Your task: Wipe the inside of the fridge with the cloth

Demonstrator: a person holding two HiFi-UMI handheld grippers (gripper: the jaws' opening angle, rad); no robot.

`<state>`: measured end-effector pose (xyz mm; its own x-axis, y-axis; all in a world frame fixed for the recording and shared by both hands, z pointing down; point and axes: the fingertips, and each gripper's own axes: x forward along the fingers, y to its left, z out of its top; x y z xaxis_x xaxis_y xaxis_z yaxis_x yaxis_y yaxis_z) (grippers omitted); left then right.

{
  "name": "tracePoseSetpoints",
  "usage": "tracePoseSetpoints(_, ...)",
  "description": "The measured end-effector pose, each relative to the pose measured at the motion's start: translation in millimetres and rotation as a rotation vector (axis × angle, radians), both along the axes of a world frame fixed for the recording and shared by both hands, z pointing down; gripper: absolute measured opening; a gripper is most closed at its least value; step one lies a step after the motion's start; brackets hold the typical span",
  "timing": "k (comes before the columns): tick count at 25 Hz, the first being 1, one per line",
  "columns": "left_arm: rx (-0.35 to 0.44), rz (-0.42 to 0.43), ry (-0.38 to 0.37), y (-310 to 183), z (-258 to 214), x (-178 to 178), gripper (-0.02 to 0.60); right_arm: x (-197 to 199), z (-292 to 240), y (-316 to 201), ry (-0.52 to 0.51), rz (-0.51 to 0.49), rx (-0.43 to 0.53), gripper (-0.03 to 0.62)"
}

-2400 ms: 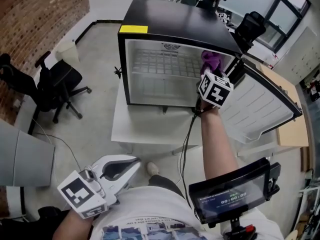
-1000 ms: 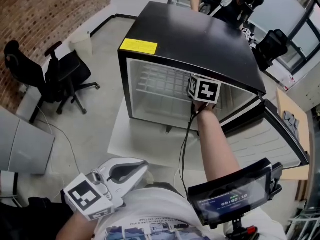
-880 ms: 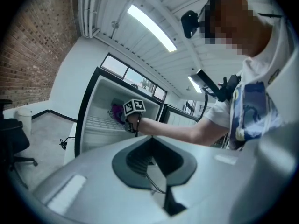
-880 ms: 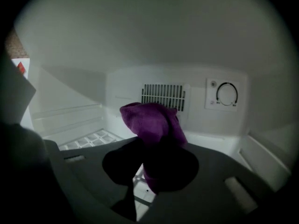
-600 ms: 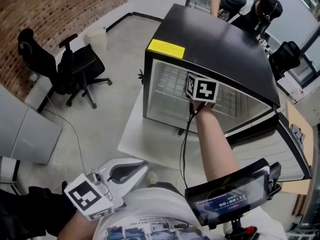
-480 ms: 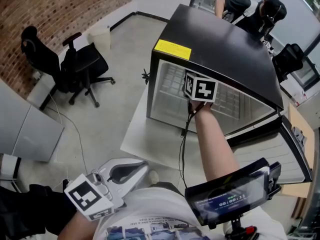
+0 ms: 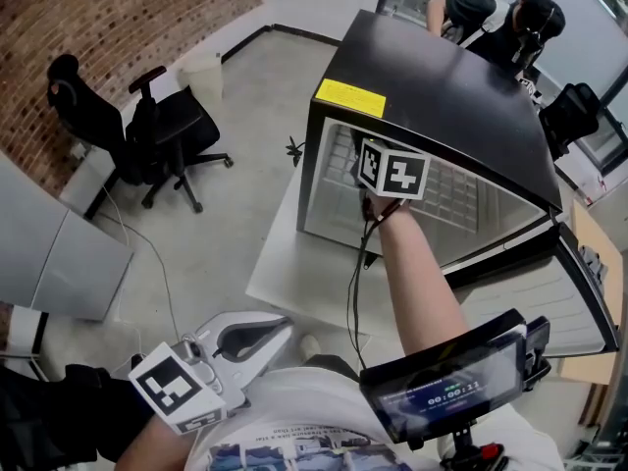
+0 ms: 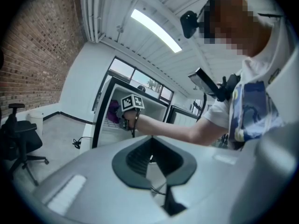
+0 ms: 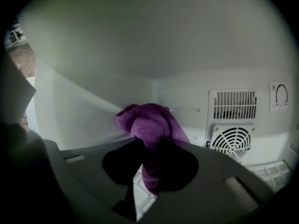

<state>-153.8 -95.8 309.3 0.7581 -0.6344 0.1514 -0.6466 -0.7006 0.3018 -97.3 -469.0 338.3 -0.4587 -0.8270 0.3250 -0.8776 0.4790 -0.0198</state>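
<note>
Room: concrete floor, brick wall, black office chair well apart from the fridge.
Fridge: black fridge on a white platform, its door swung open.
Right gripper: the right gripper is reached inside the fridge, jaws clamped on the cloth.
Cloth: the purple cloth bunches out past the jaw tips, up by the left inner wall near the back corner; whether it touches the wall is unclear.
Back wall: fan grille to the cloth's right.
Left gripper: the left gripper is held low by the person's body, jaws together on nothing.
</note>
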Motion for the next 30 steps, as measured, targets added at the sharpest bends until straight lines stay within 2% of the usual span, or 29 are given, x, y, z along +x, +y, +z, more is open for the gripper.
tracePoseSetpoints(7, 0.000, 0.084, -0.001, 4, 0, 12, 0.008, 44, -18, 16, 0.024, 0.065, 0.082, 0.074)
tracePoseSetpoints(19, 0.015, 0.257, 0.006, 9, -1, 55, 0.008, 190, -39, 43, 0.131, 0.335, 0.167, 0.074)
tracePoseSetpoints(24, 0.010, 0.287, 0.021, 10, -4, 67, 0.008, 223, -27, 46, 0.171, 0.401, 0.136, 0.074)
tracePoseSetpoints(30, 0.013, 0.279, 0.001, 8, -3, 67, 0.008, 219, 2, 41, 0.139, 0.376, 0.047, 0.074)
